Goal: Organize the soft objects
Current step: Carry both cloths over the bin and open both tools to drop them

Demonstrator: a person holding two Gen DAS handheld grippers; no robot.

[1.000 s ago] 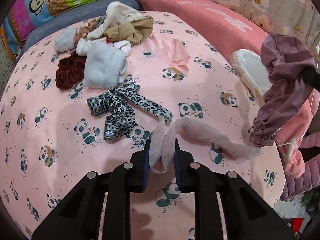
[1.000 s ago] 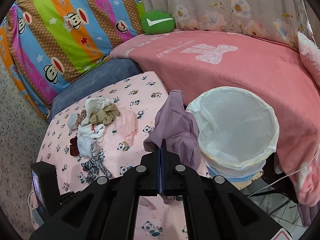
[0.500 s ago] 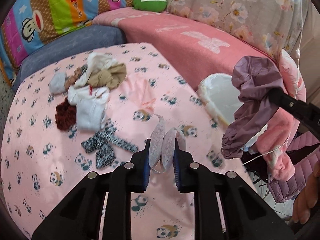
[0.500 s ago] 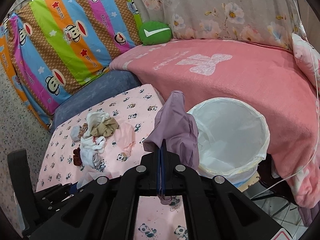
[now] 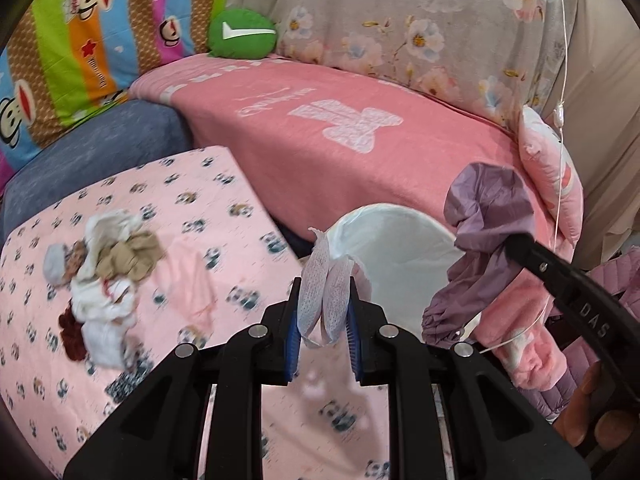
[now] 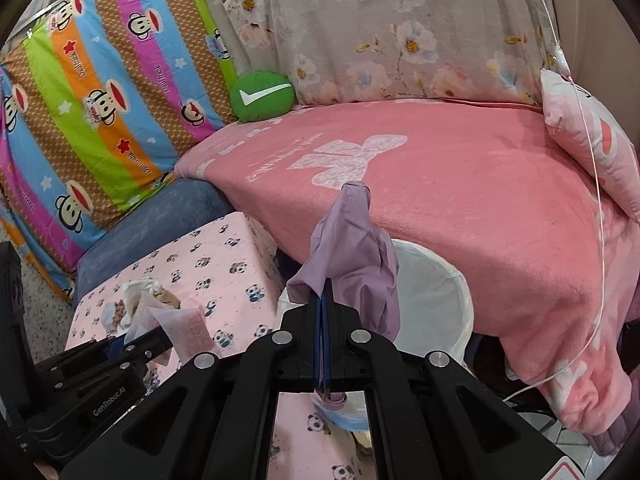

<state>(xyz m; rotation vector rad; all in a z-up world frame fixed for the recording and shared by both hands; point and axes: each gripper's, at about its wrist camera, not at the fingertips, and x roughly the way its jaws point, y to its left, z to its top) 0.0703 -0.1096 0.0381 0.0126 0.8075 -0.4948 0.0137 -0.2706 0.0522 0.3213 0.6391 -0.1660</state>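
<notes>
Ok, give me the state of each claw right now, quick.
Left claw: shut on the pale pink cloth.
Right claw: shut on the purple garment.

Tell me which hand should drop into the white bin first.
Probably right. Its gripper is shut on the purple garment, which hangs by the white lined bin rim. The left gripper holds the pale pink sock nearer the panda-print sheet, short of the bin.

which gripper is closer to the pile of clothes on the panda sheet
Left. The left gripper, shut on a pale pink cloth, sits over the sheet's edge near the pile of clothes. The right gripper, holding a purple cloth, is farther off, by the white basket.
</notes>
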